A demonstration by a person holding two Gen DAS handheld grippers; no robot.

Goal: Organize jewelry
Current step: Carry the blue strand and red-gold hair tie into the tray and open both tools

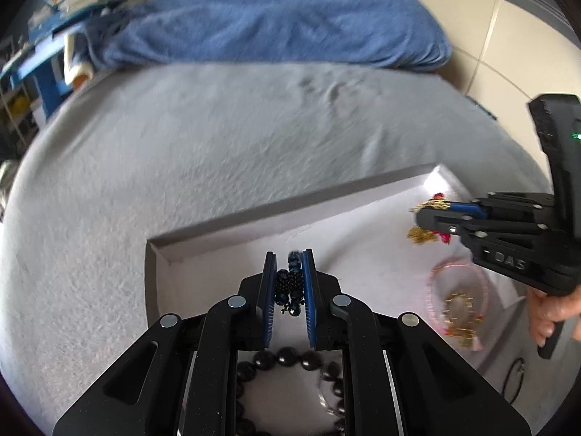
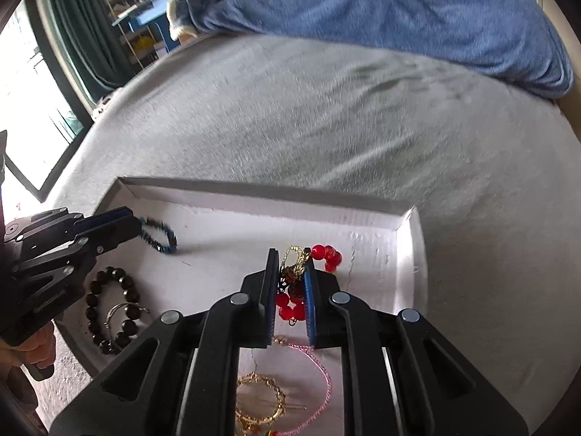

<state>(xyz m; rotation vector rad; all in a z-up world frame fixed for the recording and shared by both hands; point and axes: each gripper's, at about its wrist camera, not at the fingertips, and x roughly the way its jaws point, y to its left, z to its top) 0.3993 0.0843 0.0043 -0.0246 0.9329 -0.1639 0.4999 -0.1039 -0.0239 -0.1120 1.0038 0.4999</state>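
Note:
A shallow white box (image 1: 254, 218) (image 2: 406, 232) lies on the grey bed. My left gripper (image 1: 289, 259) (image 2: 136, 223) is shut on a dark blue beaded bracelet (image 1: 290, 283) (image 2: 161, 239), which hangs over the box's left part. On the right side, my right gripper (image 2: 290, 258) (image 1: 417, 214) is shut on a red bead and gold piece (image 2: 326, 254) (image 1: 425, 234). A black bead bracelet (image 1: 287, 358) (image 2: 109, 309) lies in the box beneath the left gripper. A pink cord loop (image 2: 319, 374) (image 1: 457, 290) and gold hoops (image 2: 259, 399) lie beneath the right one.
The grey bedcover (image 1: 181, 163) stretches beyond the box, with a blue blanket (image 1: 283, 25) (image 2: 399, 11) bunched at its far end. Blue shelves (image 1: 47, 47) stand past the bed's left corner. A window and dark curtain (image 2: 80, 36) are at the left. A hand (image 1: 552, 312) holds the right gripper.

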